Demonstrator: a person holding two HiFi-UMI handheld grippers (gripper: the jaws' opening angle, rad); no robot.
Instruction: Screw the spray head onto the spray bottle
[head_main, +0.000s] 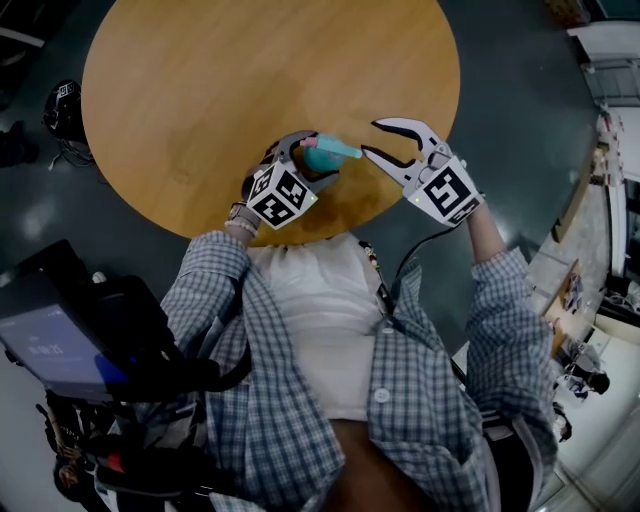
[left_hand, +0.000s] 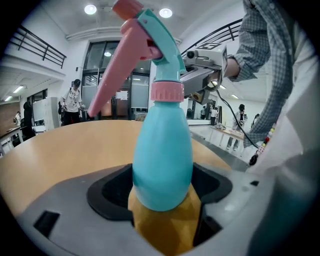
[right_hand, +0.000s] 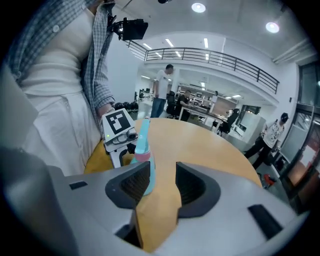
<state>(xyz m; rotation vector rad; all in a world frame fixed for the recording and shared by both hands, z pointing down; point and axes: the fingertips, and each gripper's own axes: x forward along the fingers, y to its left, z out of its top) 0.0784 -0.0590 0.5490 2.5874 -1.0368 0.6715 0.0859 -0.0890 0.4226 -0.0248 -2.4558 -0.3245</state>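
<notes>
A teal spray bottle (left_hand: 162, 160) stands upright between my left gripper's (left_hand: 162, 192) jaws, which are shut on its lower body. A teal spray head (left_hand: 161, 42) with a pink trigger (left_hand: 117, 65) and a pink collar (left_hand: 167, 92) sits on the bottle's neck. In the head view the bottle (head_main: 322, 155) is over the near edge of the round table, held by the left gripper (head_main: 300, 172). My right gripper (head_main: 372, 138) is open just right of the spray head's nozzle, nothing between its fingers. In the right gripper view the bottle (right_hand: 144, 150) shows beyond the left jaw of the right gripper (right_hand: 162, 182).
The round wooden table (head_main: 200, 90) stretches away from me, with dark floor around it. A black device (head_main: 60, 340) hangs at my lower left. Desks and clutter (head_main: 590, 290) line the right side. People stand in the background (right_hand: 162, 92).
</notes>
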